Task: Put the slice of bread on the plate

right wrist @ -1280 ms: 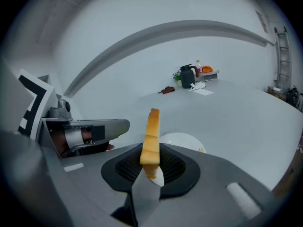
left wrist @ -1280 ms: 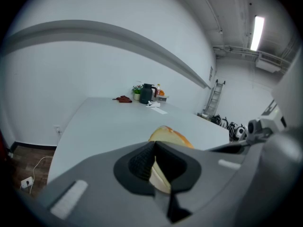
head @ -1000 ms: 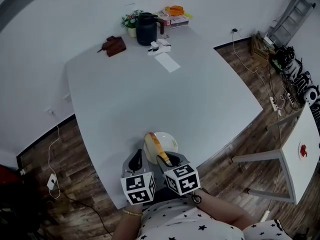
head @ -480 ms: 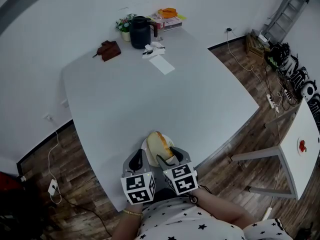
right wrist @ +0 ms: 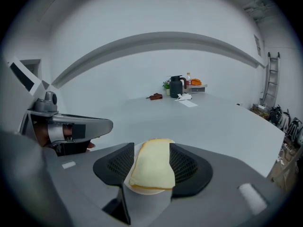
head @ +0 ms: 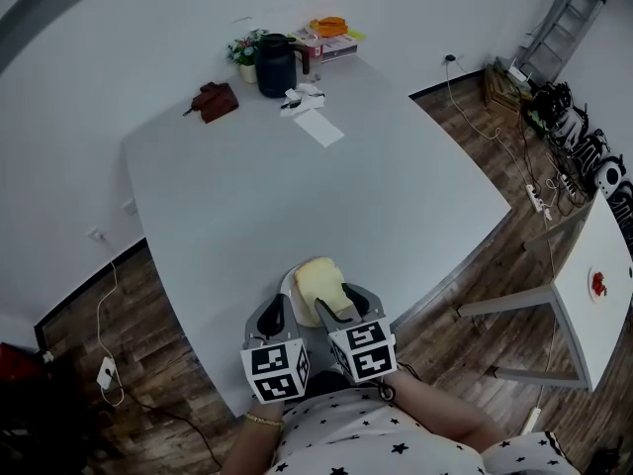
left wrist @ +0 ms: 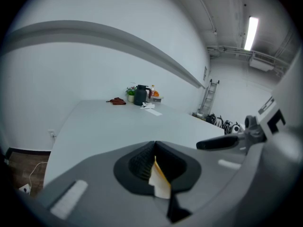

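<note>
A pale slice of bread (head: 318,281) lies flat on a small white plate (head: 287,287) near the grey table's front edge. In the right gripper view the bread (right wrist: 152,168) covers most of the plate (right wrist: 147,191). My right gripper (head: 336,303) (right wrist: 151,151) is open, with one jaw on each side of the slice and neither pressing on it. My left gripper (head: 271,315) (left wrist: 155,148) hovers just left of the plate with its jaws shut. A thin pale, yellow-edged scrap (left wrist: 159,182) shows at their seam; I cannot tell what it is.
At the table's far end stand a dark jug (head: 276,64), a small potted plant (head: 244,51), a brown object (head: 216,99), a sheet of paper (head: 318,127) and a stack with something orange (head: 329,30). A second white table (head: 597,265) stands on the wooden floor at the right.
The bread stood on edge in the right gripper's jaws; now it lies flat on the plate and those jaws have opened. The left gripper has hardly moved.
</note>
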The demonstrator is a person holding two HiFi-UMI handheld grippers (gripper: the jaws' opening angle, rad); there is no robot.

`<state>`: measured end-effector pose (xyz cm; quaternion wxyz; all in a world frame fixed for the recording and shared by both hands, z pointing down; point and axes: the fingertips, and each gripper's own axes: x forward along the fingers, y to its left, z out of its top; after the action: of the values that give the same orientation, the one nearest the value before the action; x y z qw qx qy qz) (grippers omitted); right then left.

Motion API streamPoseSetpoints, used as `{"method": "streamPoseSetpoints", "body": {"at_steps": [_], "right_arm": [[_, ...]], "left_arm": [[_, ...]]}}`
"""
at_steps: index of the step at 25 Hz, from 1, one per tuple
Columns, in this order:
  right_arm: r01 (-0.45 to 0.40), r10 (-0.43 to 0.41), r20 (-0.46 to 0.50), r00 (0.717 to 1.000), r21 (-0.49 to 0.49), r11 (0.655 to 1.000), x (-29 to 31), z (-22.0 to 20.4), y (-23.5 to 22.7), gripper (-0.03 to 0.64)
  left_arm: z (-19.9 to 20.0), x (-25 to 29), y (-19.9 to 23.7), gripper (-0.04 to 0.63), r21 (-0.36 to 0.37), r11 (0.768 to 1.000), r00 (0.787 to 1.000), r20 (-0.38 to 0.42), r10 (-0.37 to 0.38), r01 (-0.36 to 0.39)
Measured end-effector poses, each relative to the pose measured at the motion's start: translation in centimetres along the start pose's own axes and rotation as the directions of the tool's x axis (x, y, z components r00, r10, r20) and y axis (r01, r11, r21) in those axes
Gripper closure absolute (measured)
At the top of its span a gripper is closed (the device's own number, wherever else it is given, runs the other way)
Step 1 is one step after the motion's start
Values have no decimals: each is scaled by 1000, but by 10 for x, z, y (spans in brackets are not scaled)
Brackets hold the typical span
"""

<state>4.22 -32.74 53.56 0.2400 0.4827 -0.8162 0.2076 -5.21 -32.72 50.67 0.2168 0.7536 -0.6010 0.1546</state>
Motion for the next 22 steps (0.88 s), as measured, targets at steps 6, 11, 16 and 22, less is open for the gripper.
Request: {"method": "streamPoseSetpoints", "body": {"at_steps": [6, 11, 16, 22], "right_arm": [[-24, 22, 64, 998, 33, 999, -12, 13, 2, 614], [-61, 54, 112, 992, 60, 996, -24, 21, 5, 617], [-63, 58, 115, 992, 36, 997, -30, 18, 8, 618], [-72, 67, 123, 990, 40, 997, -35, 19, 11, 618]], "left_arm": [[1, -5, -3, 588, 7, 1000, 1000, 1, -12, 12], [1, -9, -10, 588, 10, 999, 1000, -2, -30, 30], [1, -12, -19, 588, 23, 999, 999, 1, -47, 47], [3, -15, -24, 588, 28, 998, 999, 3, -52, 52]]}}
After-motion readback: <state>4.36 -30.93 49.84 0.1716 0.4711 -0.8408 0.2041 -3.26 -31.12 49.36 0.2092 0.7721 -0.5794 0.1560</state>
